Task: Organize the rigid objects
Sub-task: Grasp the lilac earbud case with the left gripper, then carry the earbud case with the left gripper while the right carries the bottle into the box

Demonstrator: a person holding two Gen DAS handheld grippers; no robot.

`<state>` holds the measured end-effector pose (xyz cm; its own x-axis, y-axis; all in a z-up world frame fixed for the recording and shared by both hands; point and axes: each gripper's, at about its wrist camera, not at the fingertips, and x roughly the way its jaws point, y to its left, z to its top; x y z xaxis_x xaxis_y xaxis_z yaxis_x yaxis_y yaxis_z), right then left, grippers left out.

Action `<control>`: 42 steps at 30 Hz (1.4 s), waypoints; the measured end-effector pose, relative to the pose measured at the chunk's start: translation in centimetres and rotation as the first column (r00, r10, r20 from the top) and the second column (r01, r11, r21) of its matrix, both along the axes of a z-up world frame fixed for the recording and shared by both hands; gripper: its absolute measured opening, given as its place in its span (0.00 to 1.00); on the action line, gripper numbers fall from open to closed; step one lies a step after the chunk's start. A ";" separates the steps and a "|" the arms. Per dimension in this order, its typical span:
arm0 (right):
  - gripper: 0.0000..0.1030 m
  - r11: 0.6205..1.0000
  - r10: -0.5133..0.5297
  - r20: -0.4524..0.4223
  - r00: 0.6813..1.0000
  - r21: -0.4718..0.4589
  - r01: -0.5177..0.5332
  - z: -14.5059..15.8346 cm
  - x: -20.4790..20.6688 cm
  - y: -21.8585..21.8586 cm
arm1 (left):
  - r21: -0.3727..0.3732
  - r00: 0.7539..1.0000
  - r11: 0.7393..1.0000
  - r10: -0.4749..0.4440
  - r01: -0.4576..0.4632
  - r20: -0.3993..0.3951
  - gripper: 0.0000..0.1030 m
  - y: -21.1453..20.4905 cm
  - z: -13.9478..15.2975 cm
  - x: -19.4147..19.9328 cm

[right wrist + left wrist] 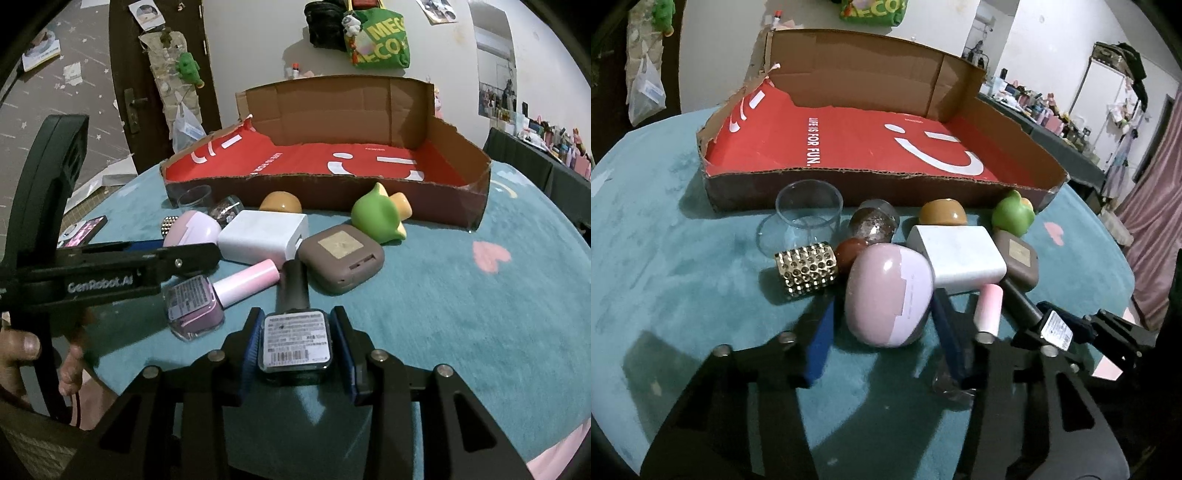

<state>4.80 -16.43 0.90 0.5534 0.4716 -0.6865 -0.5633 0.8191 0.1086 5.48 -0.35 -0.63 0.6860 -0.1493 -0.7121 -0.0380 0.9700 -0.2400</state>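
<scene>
Glass cup (pixel 809 214) clear from left; right shows bottle label (pixel 295 341).

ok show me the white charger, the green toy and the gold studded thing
white charger (pixel 960 254), left wrist view, on its top face
green toy (pixel 376 216), right wrist view, on its rounded body
gold studded thing (pixel 807 268), left wrist view, on its studded side

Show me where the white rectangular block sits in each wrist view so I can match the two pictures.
Left wrist view: the white block lies right of centre, just behind the lilac case and left of the brown square case.
Right wrist view: it lies left of centre, between the lilac case and the brown square case.
Shared landmark: the red-lined cardboard box behind it in both views.
</scene>
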 end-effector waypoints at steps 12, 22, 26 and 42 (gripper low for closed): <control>0.36 0.998 0.014 0.015 1.000 0.059 -0.015 2.1 0.0 -0.3 | -0.028 1.000 0.999 -0.019 0.020 0.016 0.39 0.4 0.9 -1.4; 0.36 0.990 0.058 -0.015 0.998 0.131 -0.056 4.0 1.1 0.8 | 0.003 0.999 1.000 -0.026 0.026 0.046 0.39 0.8 2.9 -1.3; 0.36 0.989 0.066 -0.015 0.998 0.137 -0.063 4.4 1.6 1.3 | 0.012 0.998 1.000 -0.025 0.024 0.063 0.39 1.3 3.8 -1.0; 0.36 0.986 0.040 -0.021 0.999 0.164 -0.036 5.7 5.5 1.6 | 0.041 0.995 0.999 -0.023 0.019 0.100 0.39 2.6 5.8 2.4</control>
<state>10.33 -14.81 6.62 0.5172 0.5990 -0.6113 -0.5893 0.7672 0.2531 7.87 2.23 5.20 0.7515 -0.1374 -0.6453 0.0047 0.9792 -0.2030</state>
